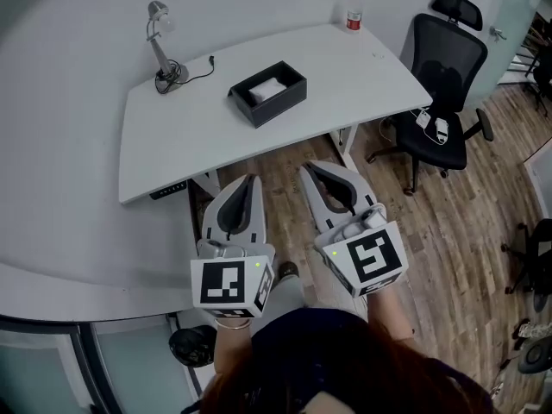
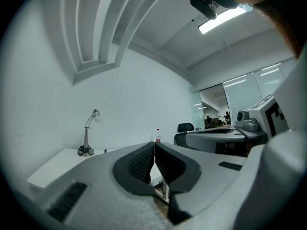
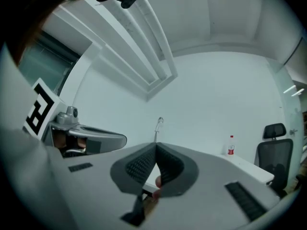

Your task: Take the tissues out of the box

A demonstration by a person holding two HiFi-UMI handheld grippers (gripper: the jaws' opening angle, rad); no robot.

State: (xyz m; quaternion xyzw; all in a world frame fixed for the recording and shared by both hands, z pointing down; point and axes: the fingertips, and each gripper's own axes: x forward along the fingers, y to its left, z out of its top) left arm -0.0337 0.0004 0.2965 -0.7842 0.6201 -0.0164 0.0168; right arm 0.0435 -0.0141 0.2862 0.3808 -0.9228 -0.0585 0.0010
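The left claw [image 1: 252, 179] and right claw [image 1: 310, 169] are closed and empty, held level at 6 o'clock, short of the bench [image 1: 172, 136]. They look poised to start. The box [image 1: 281, 107] with the tissues [image 1: 267, 88] inside waits at 12 o'clock.

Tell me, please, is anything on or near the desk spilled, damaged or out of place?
Nothing is spilled or damaged. The black box sits on the desk with tissues inside. One oddity: a white item with a cable lies on the office chair seat.

The right edge cuts a second chair [image 1: 533, 261]; print on the bottle [image 1: 354, 13] is unreadably small.
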